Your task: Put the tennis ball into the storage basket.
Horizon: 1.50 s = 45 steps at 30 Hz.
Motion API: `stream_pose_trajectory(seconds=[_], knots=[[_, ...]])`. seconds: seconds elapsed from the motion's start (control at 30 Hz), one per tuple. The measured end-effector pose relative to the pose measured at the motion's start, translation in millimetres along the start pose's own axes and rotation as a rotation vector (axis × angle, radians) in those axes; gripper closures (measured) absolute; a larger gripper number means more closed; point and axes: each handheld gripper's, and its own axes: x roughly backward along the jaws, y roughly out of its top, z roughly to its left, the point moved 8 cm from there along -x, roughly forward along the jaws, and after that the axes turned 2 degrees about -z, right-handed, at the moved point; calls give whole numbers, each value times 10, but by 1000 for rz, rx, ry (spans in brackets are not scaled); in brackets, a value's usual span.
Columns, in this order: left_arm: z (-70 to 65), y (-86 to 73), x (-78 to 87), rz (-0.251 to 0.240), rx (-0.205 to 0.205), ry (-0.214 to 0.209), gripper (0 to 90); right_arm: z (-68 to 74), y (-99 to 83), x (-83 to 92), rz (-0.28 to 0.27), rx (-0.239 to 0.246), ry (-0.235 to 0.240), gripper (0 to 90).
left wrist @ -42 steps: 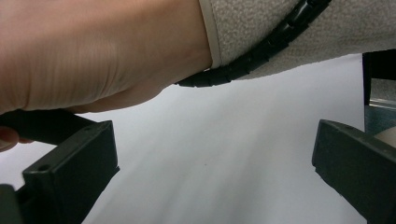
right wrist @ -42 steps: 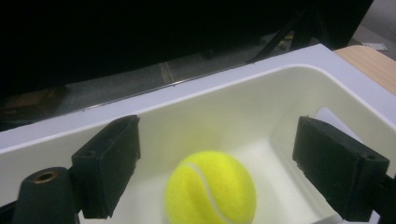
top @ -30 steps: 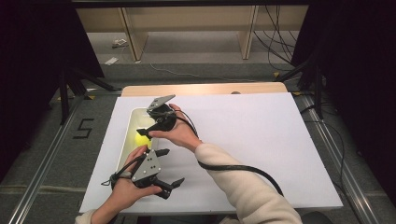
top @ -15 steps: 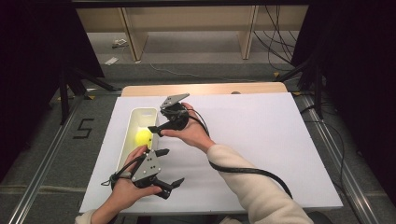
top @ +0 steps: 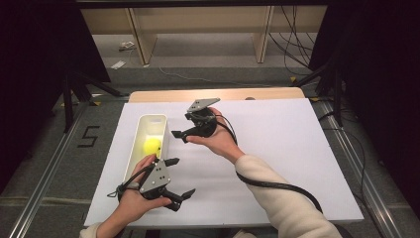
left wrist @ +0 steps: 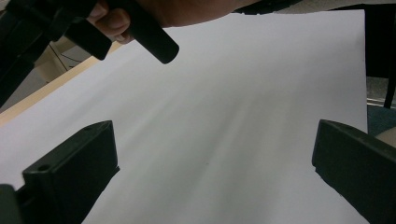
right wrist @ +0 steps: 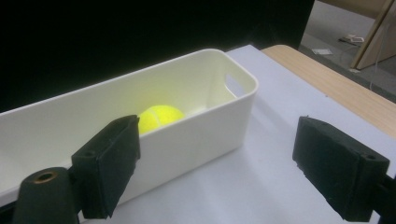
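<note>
Well, tennis ball (right wrist: 161, 116) half hidden behind bin (right wrist: 196, 135) wall.

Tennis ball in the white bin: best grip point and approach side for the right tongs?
Come from straight above. The tennis ball lies on the floor of the long, narrow white bin, whose walls block any side approach. Probably turn the open right tongs so the jaws line up along the bin's length, then close across the ball's widest part. Being round, it offers no better spot.
</note>
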Motion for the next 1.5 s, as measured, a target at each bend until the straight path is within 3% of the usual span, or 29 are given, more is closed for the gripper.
stream_pose_trajectory(seconds=[0.73, 1.5], knots=[[3, -6, -6, 3, 2, 3, 0, -303, -295, 588, -16, -46, -95, 156], [8, -10, -2, 4, 4, 7, 0, -417, -447, 944, -33, -64, -141, 156]])
